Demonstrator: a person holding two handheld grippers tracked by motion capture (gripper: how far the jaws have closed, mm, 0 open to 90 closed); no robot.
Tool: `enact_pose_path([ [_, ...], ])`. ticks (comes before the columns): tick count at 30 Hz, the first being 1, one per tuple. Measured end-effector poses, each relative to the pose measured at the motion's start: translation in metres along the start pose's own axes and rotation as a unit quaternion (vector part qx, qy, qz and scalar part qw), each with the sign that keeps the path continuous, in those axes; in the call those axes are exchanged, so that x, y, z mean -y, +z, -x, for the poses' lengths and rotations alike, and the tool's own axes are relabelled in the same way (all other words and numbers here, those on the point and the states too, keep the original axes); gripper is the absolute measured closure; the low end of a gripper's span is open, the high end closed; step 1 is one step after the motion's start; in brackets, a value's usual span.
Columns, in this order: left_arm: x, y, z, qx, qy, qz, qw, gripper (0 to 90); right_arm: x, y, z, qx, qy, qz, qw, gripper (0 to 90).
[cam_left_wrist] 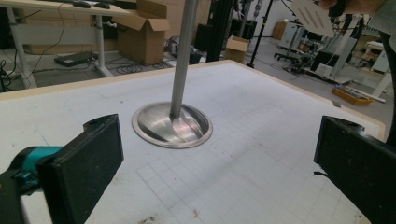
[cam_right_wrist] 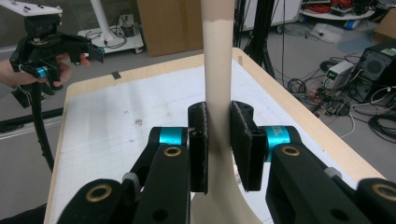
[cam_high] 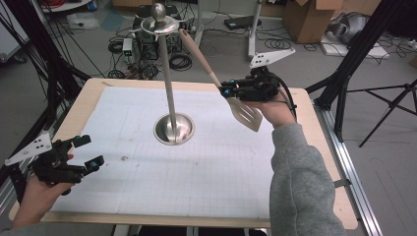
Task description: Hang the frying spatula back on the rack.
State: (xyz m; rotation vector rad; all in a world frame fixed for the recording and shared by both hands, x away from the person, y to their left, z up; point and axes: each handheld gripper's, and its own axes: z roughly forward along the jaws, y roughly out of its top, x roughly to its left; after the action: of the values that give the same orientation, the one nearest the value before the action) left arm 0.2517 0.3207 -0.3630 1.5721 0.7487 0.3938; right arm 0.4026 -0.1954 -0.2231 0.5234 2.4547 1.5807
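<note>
A tall metal stand (cam_high: 167, 73) rises from a round domed base (cam_high: 174, 129) at the middle of the table, with a ring of hooks and a ball on top. A beige slotted spatula (cam_high: 245, 114) hangs tilted in the air to its right, its brown handle reaching up to the stand's top ring; whether it is hooked there I cannot tell. My right gripper (cam_high: 224, 90) is shut on the spatula's neck (cam_right_wrist: 218, 56), the pads (cam_right_wrist: 198, 140) pressing both sides. My left gripper (cam_high: 92, 150) is open above the table's front left, jaws wide apart, facing the base (cam_left_wrist: 172, 125).
White gridded paper (cam_high: 196, 172) covers the wooden table (cam_high: 324, 147). Cables, electronics and cardboard boxes (cam_high: 307, 17) lie on the floor beyond the far edge. Black tripod legs (cam_high: 354, 54) stand to the right of the table.
</note>
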Motion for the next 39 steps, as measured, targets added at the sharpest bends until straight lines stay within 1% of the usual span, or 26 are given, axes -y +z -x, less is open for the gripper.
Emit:
enact_pose_path([
  [10, -0.001, -0.002, 0.001, 0.001, 0.002, 0.001, 1.0, 1.8, 0.0, 0.009, 0.001, -0.002, -0.001, -0.007, 1.0, 77.5],
  [17, 0.0, -0.007, 0.002, -0.007, 0.001, 0.001, 1.0, 1.8, 0.0, 0.019, 0.002, -0.003, -0.002, -0.011, 0.9999, 77.4],
  [19, 0.001, -0.008, 0.002, -0.008, 0.001, 0.003, 1.0, 1.8, 0.0, 0.021, 0.002, 0.0, -0.001, -0.013, 0.9999, 77.5],
  [22, 0.001, -0.01, 0.003, -0.01, 0.002, 0.003, 0.9999, 1.8, 0.0, 0.024, 0.002, -0.002, -0.004, -0.013, 0.9999, 77.5],
  [25, 0.002, -0.012, 0.003, -0.011, 0.001, 0.001, 0.9999, 1.8, 0.0, 0.026, 0.002, -0.003, -0.001, -0.014, 0.9999, 77.5],
  [26, 0.002, -0.012, 0.003, -0.011, 0.0, 0.002, 0.9999, 1.8, 0.001, 0.027, 0.003, -0.004, -0.004, -0.014, 0.9999, 77.5],
  [39, 0.002, -0.016, 0.004, -0.016, 0.0, 0.005, 0.9999, 1.8, 0.001, 0.04, 0.003, -0.005, 0.0, -0.02, 0.9998, 77.6],
])
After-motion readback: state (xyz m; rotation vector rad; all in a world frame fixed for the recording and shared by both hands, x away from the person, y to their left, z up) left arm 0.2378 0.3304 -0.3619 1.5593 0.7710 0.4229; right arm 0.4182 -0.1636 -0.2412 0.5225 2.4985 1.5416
